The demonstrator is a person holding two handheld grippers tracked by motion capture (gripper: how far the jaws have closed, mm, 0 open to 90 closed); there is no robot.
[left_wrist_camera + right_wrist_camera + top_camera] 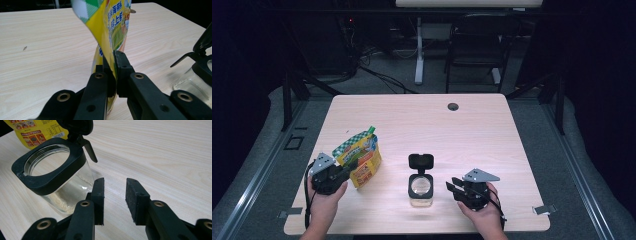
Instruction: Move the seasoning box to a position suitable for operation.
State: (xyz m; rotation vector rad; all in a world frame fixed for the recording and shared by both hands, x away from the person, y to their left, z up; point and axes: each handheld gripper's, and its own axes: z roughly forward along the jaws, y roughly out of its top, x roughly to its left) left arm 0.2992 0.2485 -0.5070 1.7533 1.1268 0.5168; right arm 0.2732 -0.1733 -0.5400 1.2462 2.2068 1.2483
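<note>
Nearest the table's front edge, the left gripper [346, 172] is seen clamped on the lower edge of an upright yellow printed foil pouch with a green-checked top [358, 155], while the right gripper [454, 188] is held with its jaws apart and nothing between them. Between the two, a square clear glass jar with a black rim [421, 189] stands on the pale wooden table [472, 135], its black flip lid [420, 161] raised. Just beside the jar, the right gripper's jaws are seen in the right gripper view.

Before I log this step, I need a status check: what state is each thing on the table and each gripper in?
Yellow pouch: upright, clamped by the left gripper.
Glass jar: upright, hinged lid flipped open, a little powder at the bottom.
Left gripper: shut on the pouch.
Right gripper: open, nothing between its pads, beside the jar.
</note>
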